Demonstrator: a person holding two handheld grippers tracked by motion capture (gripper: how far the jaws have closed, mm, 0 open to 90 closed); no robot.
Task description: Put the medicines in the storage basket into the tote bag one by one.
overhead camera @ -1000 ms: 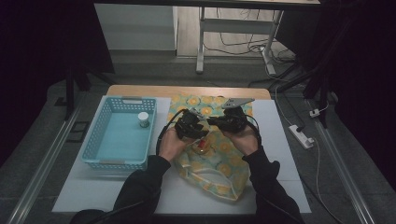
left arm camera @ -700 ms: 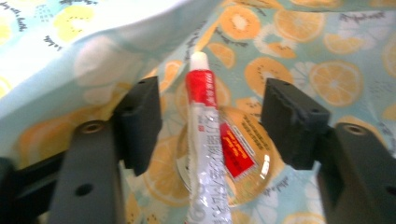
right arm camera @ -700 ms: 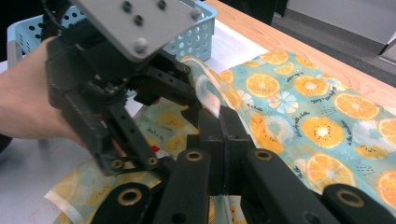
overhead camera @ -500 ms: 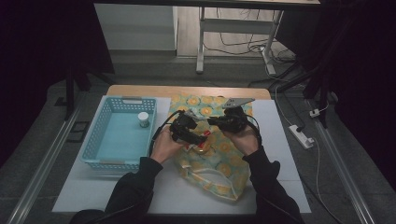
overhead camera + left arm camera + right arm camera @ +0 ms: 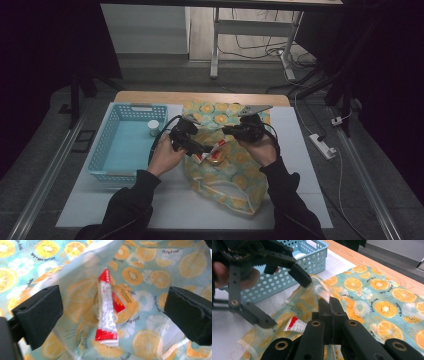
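The left hand-held gripper [image 5: 204, 148] is being held over the mouth of the fruit-print bag [image 5: 235, 172], and its jaws have just been opening; they are now standing wide apart with nothing pressed between them. One second ago they were much closer together and down at the bag's opening. In the left gripper view, the red and white sachet [image 5: 107, 307] is lying loose inside the bag [image 5: 155, 277], on top of a round lidded item [image 5: 123, 306] whose kind cannot be told. So the sachet is judged as already released into the bag, and this placing step is probably finished.

The right hand-held gripper [image 5: 231, 131] is being kept together on the upper edge of the bag [image 5: 387, 292], so that the mouth is held open; a thin clear rim [image 5: 324, 293] is pinched between its jaws.

On the left side of the bench [image 5: 165, 200], one small white jar [image 5: 153, 127] is standing in the blue basket [image 5: 107, 150]. It is judged that this jar may be taken next, while the bag is being kept open by the right side.
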